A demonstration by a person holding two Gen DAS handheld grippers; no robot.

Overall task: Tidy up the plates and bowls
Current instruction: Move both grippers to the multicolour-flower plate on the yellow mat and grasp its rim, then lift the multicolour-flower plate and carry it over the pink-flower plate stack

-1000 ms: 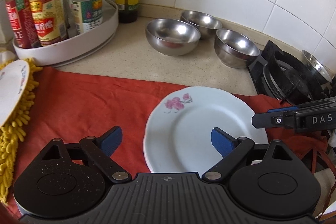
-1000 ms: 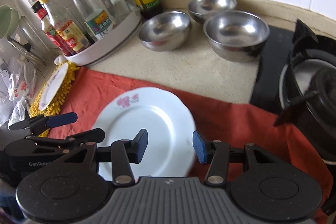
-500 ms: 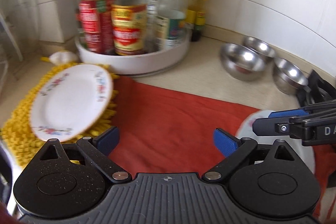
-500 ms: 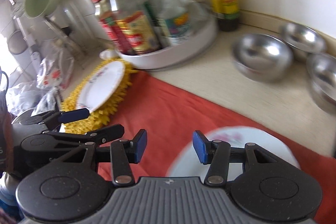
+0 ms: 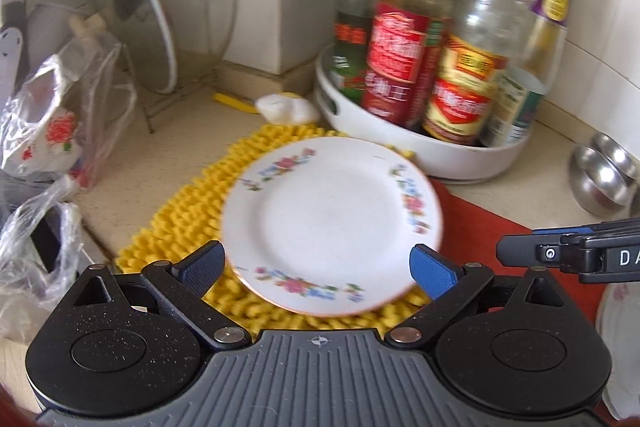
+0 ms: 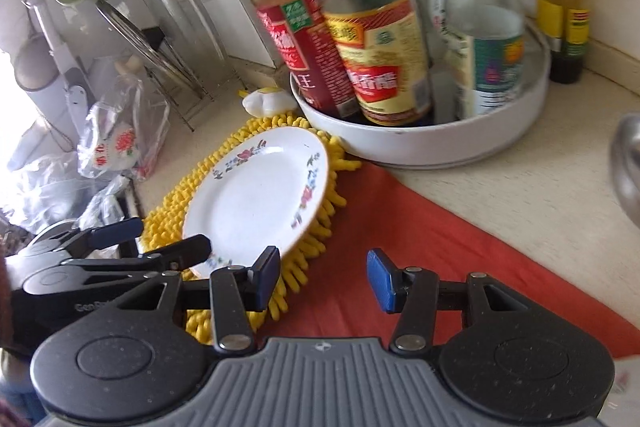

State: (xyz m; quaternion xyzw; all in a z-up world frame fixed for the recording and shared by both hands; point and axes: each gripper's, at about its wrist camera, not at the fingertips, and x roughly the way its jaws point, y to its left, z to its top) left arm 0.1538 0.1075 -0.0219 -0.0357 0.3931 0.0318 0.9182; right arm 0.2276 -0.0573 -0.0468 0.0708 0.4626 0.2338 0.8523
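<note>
A white plate with a floral rim (image 5: 332, 219) (image 6: 256, 195) lies on a yellow shaggy mat (image 5: 180, 211). My left gripper (image 5: 316, 259) hovers over the plate's near edge. Its jaws are opening wide, and the blue pads (image 5: 432, 271) stand either side of the rim without touching it. To the right, my right gripper (image 6: 324, 267) stands partly open over the red cloth (image 6: 440, 247), nothing between its fingers. A second white plate (image 5: 618, 327) shows at the right edge. Steel bowls (image 5: 600, 179) sit far right on the counter.
A white round tray (image 5: 440, 163) packed with sauce bottles stands right behind the mat. Plastic bags (image 5: 60, 131) crowd the left side. A glass pot lid (image 5: 132, 7) leans in a wire rack at the back left. The tiled wall closes the back.
Both grippers have swung left, from the pink-flower plate on the red cloth to the floral-rimmed plate on the yellow mat. The left jaws have widened a little.
</note>
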